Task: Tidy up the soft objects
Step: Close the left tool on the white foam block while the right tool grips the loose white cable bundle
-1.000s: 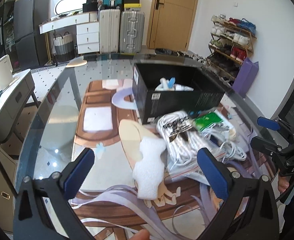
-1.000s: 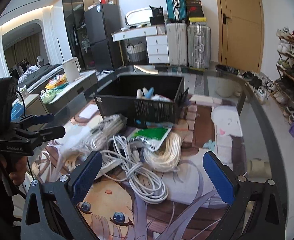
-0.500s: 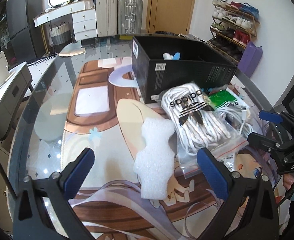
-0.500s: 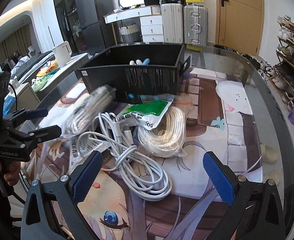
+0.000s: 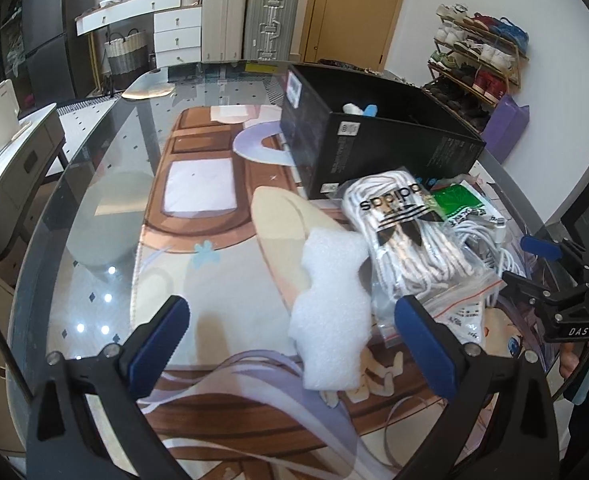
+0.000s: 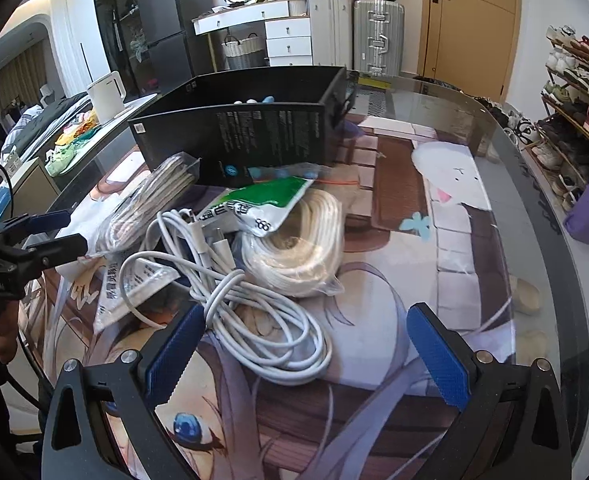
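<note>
You've barely begun: both the left gripper [image 5: 294, 330] and right gripper [image 6: 308, 344] gape wide and empty, while foam [image 5: 332, 306], cables [image 6: 230, 284] and bags lie mid-frame before the box [image 5: 378, 148].

Behind your glass table [image 5: 94, 168] with its printed mat [image 5: 214, 240] stand two suitcases [image 5: 250, 20], a white drawer unit [image 5: 176, 38], a woven basket [image 5: 124, 54] and a wooden door [image 6: 470, 20]; a shoe rack [image 5: 478, 52] lines the wall.
</note>
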